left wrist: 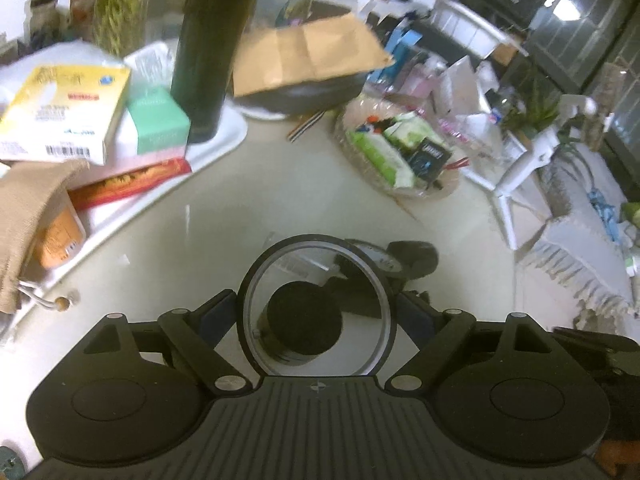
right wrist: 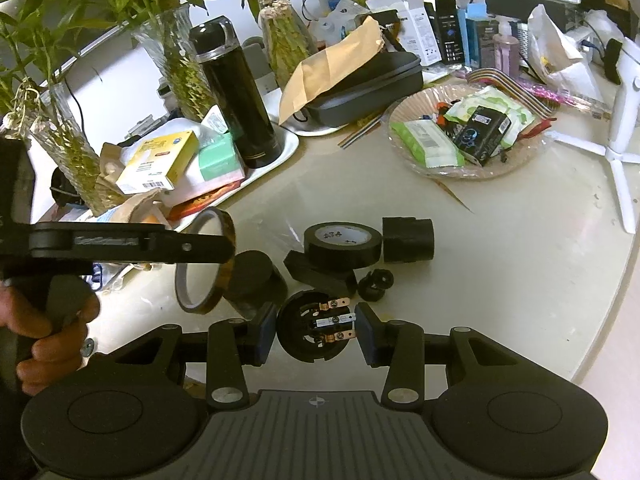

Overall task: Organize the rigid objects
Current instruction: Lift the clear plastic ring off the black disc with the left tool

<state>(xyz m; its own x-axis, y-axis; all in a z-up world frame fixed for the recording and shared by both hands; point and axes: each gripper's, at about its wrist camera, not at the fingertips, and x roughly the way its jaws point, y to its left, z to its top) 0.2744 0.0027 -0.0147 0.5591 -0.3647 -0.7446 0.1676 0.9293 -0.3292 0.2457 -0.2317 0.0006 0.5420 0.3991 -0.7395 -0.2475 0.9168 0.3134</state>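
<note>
**Tape ring and plug part held over cluttered tabletop**

Tape ring (left wrist: 316,308), translucent amber, clamped edge-on between left gripper (left wrist: 318,312) pads, standing upright above table (left wrist: 208,236). Seen from right wrist view as amber hoop (right wrist: 205,260) pinched by left tool, left of black tape roll (right wrist: 342,245). Right gripper (right wrist: 316,330) closed around round black plug part (right wrist: 310,330) with copper contacts, both pads touching its sides, just in front of black tape roll. Black cylinder (right wrist: 254,276) left of black tape roll, close behind amber hoop. Black sleeve (right wrist: 408,239) touching black tape roll's right side. Small black knob (right wrist: 376,283) just in front of roll. Glass dish (right wrist: 472,132) of packets well behind and right of roll; tall black bottle (right wrist: 240,96) on white tray (right wrist: 288,144) behind and left.
</note>
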